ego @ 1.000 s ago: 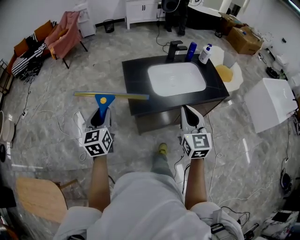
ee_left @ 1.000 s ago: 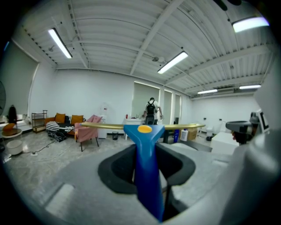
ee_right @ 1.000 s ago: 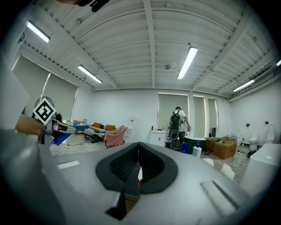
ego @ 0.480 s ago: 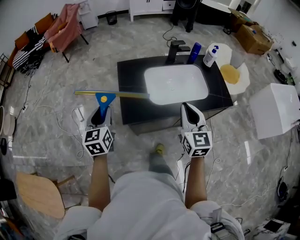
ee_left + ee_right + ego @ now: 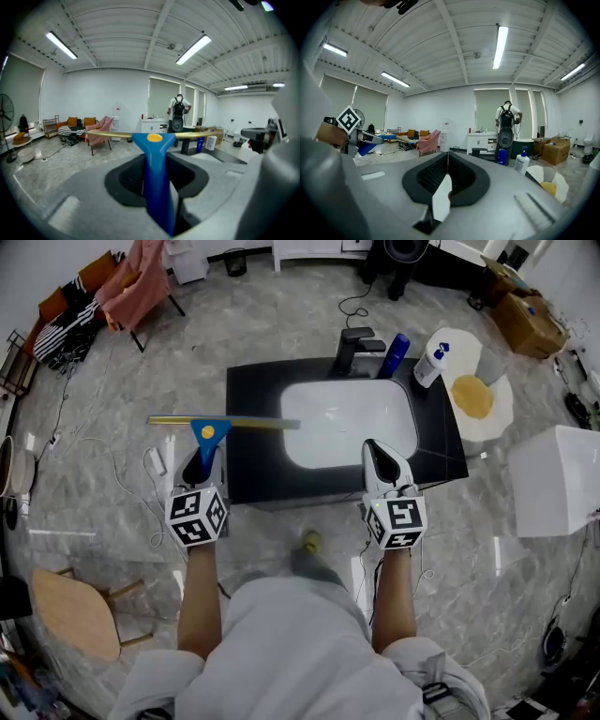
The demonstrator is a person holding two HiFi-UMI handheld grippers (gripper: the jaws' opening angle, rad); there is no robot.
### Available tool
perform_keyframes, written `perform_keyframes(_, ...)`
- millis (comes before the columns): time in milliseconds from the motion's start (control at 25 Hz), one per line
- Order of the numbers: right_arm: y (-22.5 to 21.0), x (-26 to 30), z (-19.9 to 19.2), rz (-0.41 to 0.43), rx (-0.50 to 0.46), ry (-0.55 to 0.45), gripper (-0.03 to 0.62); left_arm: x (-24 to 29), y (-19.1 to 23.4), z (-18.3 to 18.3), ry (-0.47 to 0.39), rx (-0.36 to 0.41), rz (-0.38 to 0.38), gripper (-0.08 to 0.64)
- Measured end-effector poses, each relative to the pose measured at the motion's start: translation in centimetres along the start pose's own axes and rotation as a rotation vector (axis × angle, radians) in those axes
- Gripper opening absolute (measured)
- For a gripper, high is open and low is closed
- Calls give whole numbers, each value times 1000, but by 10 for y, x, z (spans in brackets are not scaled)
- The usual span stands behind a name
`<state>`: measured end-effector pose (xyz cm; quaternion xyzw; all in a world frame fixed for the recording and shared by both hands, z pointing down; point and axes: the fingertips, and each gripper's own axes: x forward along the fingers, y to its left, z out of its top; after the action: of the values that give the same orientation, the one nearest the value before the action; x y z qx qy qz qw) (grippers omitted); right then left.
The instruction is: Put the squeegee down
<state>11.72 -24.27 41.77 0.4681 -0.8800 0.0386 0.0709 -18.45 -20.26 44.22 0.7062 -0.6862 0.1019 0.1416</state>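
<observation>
The squeegee (image 5: 210,431) has a blue handle and a long yellow blade, held level. My left gripper (image 5: 202,463) is shut on the handle, left of the black sink counter (image 5: 251,395); the blade's right end reaches over the white basin (image 5: 349,423). In the left gripper view the blue handle (image 5: 157,183) runs up between the jaws to the blade (image 5: 112,135). My right gripper (image 5: 377,450) is shut with nothing in it, over the counter's front edge beside the basin. Its jaws meet at the tip (image 5: 447,165) in the right gripper view.
A black faucet (image 5: 357,346), a blue bottle (image 5: 396,351) and a white pump bottle (image 5: 431,364) stand at the counter's back. A yellow sponge (image 5: 472,395) lies on a round white stand to the right. A white box (image 5: 561,479) and floor cables (image 5: 75,456) are nearby.
Both grippers and the person have moved forward toward the sink counter. The squeegee's blade end now reaches over the basin, and the right gripper is over the counter's front edge.
</observation>
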Motion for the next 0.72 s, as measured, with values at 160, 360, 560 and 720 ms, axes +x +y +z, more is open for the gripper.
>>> perform_keyframes(160,-20,13,-1,25,9,8,5,19,-13,6,3,-10,16,130)
perform_keyframes(360,-33,25,-2,54,7,15,5,40,-21,9,14,-31,39,130)
perform_keyframes(560,-43,37,-2,63,11,16,5,58,-21,14,16,-58,60,130)
perform_keyframes(720,-47,44,-2,66,14,19,5,70,-20,15,28,-65,73,130)
